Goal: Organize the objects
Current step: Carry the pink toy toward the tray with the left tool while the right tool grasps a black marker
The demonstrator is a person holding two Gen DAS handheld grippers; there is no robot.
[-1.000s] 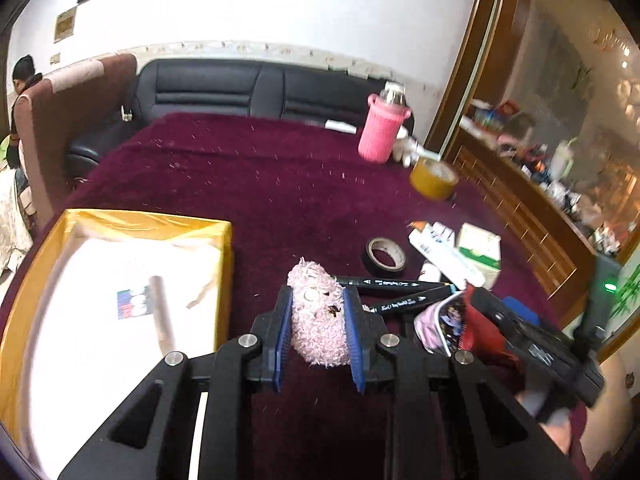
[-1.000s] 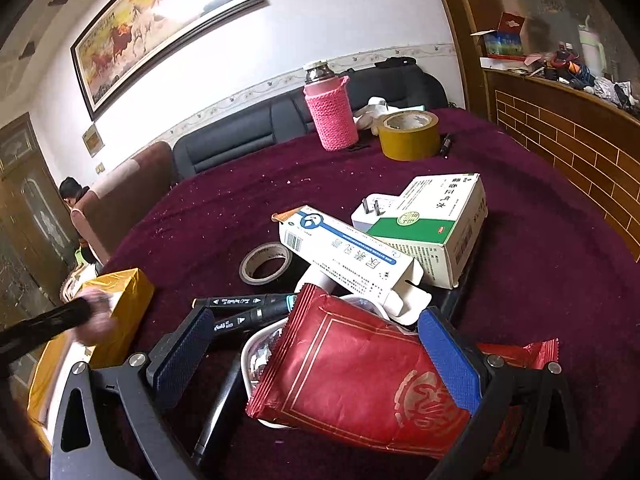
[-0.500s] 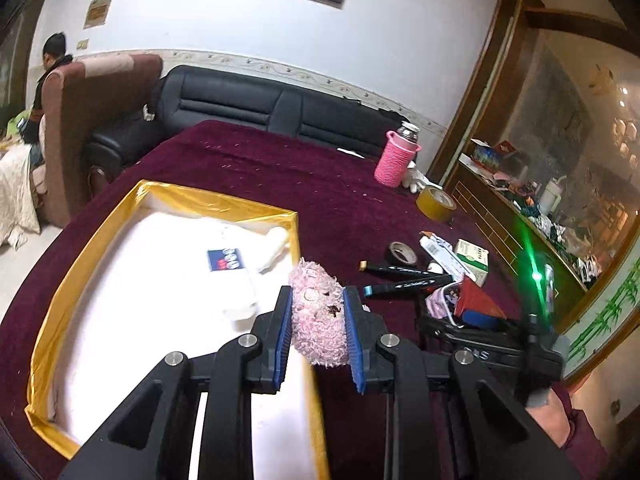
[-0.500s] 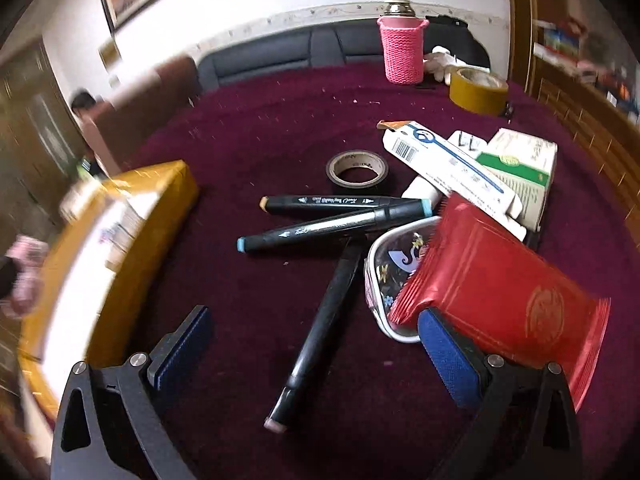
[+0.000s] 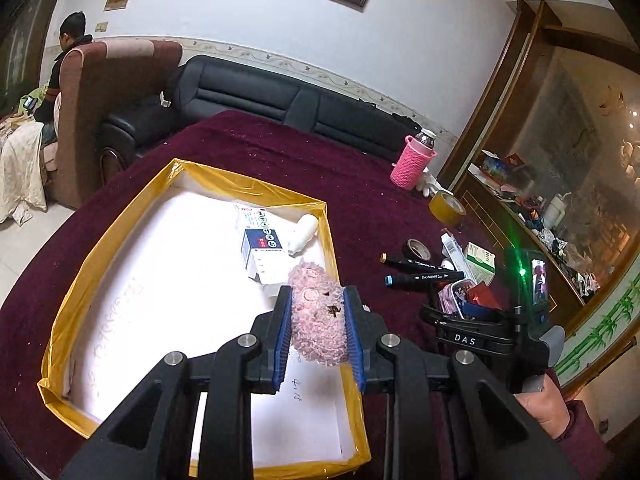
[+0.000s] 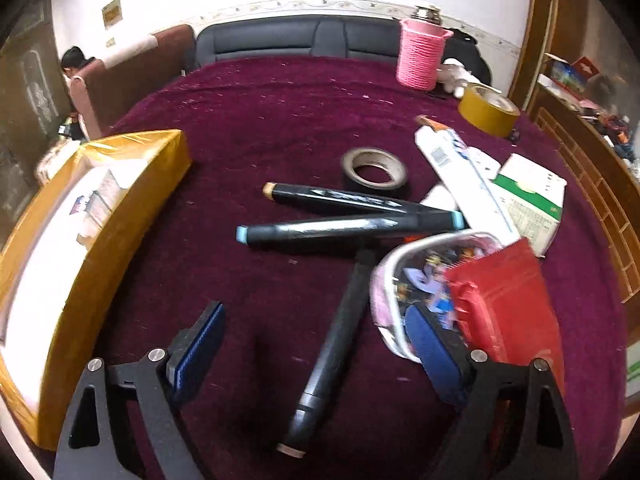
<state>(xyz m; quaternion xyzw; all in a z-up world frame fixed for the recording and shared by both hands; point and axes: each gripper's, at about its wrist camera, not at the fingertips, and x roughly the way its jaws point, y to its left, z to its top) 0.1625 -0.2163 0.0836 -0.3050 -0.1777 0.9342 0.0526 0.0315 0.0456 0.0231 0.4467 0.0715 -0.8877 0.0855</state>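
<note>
Tray (image 5: pixel 64 396) holds medicine box (image 5: pixel 260 246), bottle (image 5: pixel 305 229); left tool (image 5: pixel 318 334) clamps plush (image 5: pixel 318 320).

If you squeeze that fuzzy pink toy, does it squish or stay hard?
Probably it squishes: the pink toy looks fluffy and bulges past the left gripper's fingers, which are shut on it. It likely weighs little. The shaggy fur probably keeps it from slipping.

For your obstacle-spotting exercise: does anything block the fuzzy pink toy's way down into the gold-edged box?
Nothing visible does. The left gripper holds the fuzzy pink toy above the gold-edged box, over bare white floor. The medicine carton and small white bottle lie farther back.
</note>
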